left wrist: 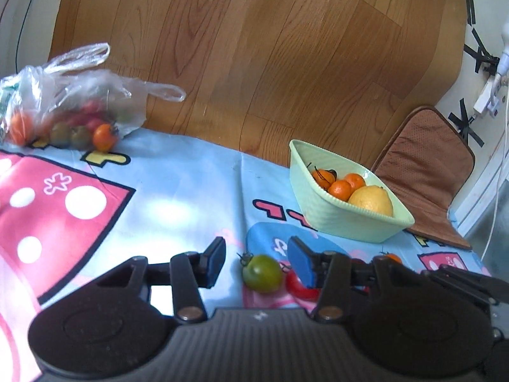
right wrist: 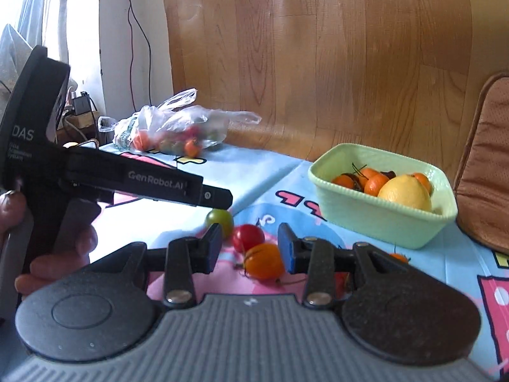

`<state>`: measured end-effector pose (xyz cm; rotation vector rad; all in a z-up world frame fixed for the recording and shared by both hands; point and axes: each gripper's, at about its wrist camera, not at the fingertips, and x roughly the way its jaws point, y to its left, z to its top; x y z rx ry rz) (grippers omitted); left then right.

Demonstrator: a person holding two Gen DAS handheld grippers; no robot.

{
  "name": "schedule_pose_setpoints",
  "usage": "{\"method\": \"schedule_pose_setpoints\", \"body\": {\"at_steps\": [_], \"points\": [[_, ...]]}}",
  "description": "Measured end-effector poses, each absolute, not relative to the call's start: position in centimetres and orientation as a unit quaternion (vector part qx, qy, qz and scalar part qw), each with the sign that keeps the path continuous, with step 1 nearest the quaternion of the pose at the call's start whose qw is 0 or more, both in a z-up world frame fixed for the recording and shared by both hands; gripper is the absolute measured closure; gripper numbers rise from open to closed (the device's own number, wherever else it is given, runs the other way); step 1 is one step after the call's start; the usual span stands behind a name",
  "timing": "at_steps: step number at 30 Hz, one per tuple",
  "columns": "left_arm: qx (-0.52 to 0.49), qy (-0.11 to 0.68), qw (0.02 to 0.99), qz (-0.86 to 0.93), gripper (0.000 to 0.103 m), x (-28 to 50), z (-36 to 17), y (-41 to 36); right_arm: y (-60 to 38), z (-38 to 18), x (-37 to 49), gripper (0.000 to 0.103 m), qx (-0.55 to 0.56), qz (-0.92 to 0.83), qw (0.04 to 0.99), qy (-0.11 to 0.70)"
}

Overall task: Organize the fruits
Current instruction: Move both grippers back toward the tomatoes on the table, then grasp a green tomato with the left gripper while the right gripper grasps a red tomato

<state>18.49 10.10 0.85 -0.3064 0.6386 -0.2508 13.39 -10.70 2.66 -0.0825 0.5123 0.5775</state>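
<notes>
Wood-look floor behind, cartoon tablecloth (left wrist: pixel 191 184) up front. Far left, the plastic bag (left wrist: pixel 73 95) with tomatoes still inside. Left gripper (left wrist: pixel 256 262) open, the green tomato (left wrist: pixel 261 273) between its pads, untouched. Right gripper (right wrist: pixel 249 251) open too, the orange tomato (right wrist: pixel 265 261) sitting in its gap. Best bet: centre each fruit, squeeze softly, then lift toward the green basket (right wrist: pixel 366 219) at right. Readable on the left gripper's body: "DAS", "GenRobot.AI".

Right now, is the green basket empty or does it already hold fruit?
Holding fruit: the green basket contains several small oranges and one large yellow citrus.
</notes>
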Motion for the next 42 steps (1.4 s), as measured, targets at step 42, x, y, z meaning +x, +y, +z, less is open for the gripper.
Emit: {"method": "schedule_pose_setpoints", "body": {"at_steps": [42], "points": [[-0.176, 0.312, 0.918, -0.169, 0.061, 18.0, -0.1, 11.2, -9.5, 2.9, 16.8, 0.072, -0.081, 0.267, 0.913, 0.299]]}}
